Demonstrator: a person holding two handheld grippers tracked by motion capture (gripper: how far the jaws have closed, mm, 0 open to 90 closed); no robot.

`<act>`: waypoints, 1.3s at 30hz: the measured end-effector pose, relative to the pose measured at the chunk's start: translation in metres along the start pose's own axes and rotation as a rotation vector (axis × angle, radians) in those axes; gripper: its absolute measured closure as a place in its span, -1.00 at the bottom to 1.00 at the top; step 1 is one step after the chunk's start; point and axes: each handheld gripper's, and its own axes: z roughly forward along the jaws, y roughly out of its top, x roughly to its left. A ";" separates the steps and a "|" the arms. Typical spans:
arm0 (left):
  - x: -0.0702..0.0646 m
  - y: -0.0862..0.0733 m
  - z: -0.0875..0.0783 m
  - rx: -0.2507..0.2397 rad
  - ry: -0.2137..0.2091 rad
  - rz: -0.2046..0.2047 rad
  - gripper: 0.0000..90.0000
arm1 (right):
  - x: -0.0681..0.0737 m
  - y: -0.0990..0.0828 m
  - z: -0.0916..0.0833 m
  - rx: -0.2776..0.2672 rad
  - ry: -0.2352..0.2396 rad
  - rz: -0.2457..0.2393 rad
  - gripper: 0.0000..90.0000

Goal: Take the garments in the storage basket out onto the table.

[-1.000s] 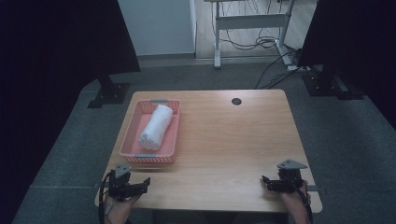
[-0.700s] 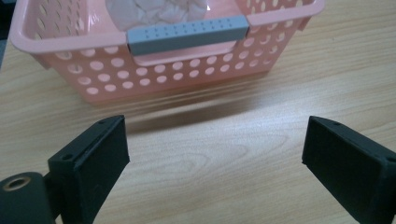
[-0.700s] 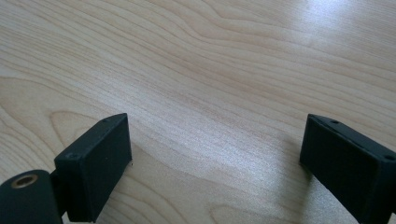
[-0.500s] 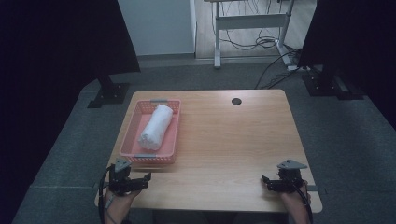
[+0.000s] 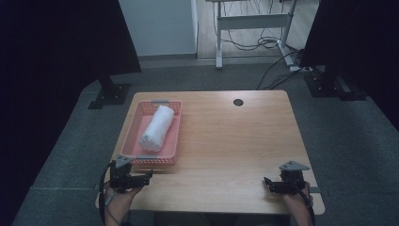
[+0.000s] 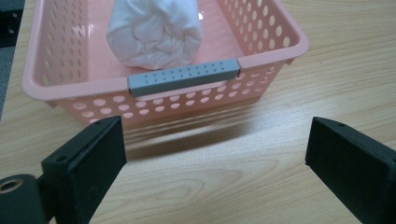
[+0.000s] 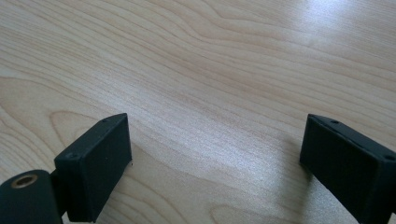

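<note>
The pink basket (image 5: pixel 151 134) sat at the bench's (image 5: pixel 235 141) left side, and in it lay the rolled white towel (image 5: pixel 155 128), lengthwise, its near end close behind the grey handle (image 6: pixel 183 77) on the basket's front rim. The left gripper (image 5: pixel 146 176) hovered just in front of that rim, jaws spread and just opening wider, nothing between them but bare wood. The right gripper (image 5: pixel 269 184) rested well to the right of the basket, near the front edge of the bench, jaws spread too, holding nothing.

The risks, as I judged them: the left jaws stood level with the front wall, so a straight push forward could shove the light basket back instead of clearing the rim; a shallow pinch on the towel's loose folds might unroll it; a jaw tip might catch a hole in the wall.

No brand, label or writing showed anywhere on the basket, the towel or the bench
</note>
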 end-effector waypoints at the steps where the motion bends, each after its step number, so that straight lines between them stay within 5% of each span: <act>1: 0.000 0.001 0.000 -0.001 -0.005 -0.001 -0.89 | 0.000 0.000 0.000 0.000 0.000 0.000 -0.82; 39: 0.002 0.050 0.023 -0.023 -0.022 0.033 -0.87 | 0.000 0.000 0.000 0.000 0.000 0.000 -0.82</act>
